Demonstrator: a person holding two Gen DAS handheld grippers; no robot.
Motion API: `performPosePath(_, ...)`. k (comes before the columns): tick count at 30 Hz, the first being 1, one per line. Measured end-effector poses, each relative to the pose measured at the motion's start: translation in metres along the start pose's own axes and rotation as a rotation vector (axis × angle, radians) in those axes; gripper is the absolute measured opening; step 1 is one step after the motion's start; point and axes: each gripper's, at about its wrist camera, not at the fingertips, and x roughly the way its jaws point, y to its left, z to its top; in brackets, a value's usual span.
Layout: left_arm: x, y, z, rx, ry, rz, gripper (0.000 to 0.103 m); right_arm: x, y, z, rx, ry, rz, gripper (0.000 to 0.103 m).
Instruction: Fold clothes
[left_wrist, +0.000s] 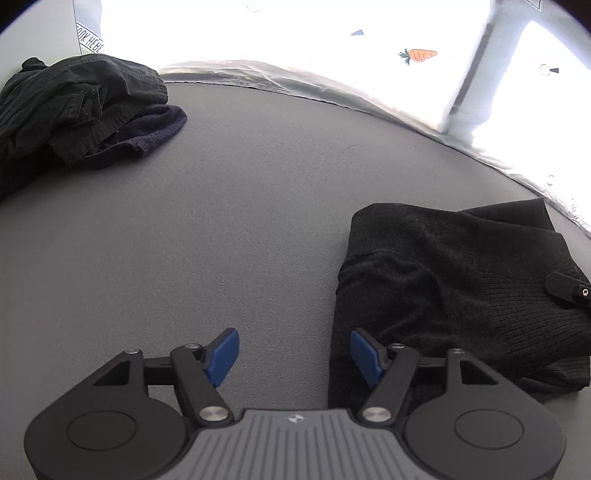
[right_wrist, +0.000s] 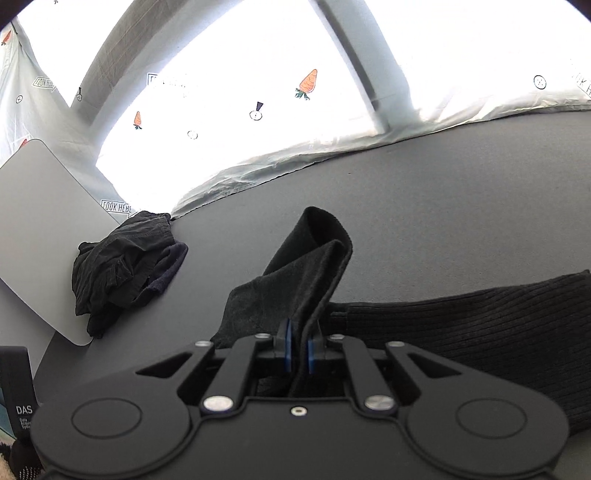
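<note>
Right tool (right_wrist: 299, 349) clamps a black knit sweater's (right_wrist: 480, 332) lifted fold; left tool (left_wrist: 294, 354) gapes empty above the grey bench (left_wrist: 240, 221). Dark clothes pile (right_wrist: 122, 266) far left.

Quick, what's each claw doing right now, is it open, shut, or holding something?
Left claw: open, holding nothing.
Right claw: shut on a fold of the black sweater.
</note>
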Motion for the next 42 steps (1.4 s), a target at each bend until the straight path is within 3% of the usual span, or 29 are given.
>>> performPosePath(15,-0.015,-0.07,-0.032,0.034,-0.019,-0.038,0.068,-0.073,-0.074,-0.007,0.023,-0.101,-0.16,0.008)
performPosePath(25,-0.012,-0.093,-0.028,0.016,-0.046,-0.03,0.068,-0.072,-0.12,-0.014,0.035,-0.051,-0.257,0.009)
performPosePath(28,-0.007,-0.096,-0.022,0.003,-0.055,-0.029,0.068,-0.064,-0.125,-0.013,0.015,-0.024,-0.282,0.014)
performPosePath(32,0.002,-0.098,-0.014,-0.006,-0.059,-0.043,0.069,-0.057,-0.135,-0.011,0.003,0.005,-0.313,0.036)
performPosePath(42,0.02,-0.103,-0.013,-0.033,-0.009,-0.069,0.075,-0.053,-0.164,-0.014,0.166,0.036,-0.226,0.044)
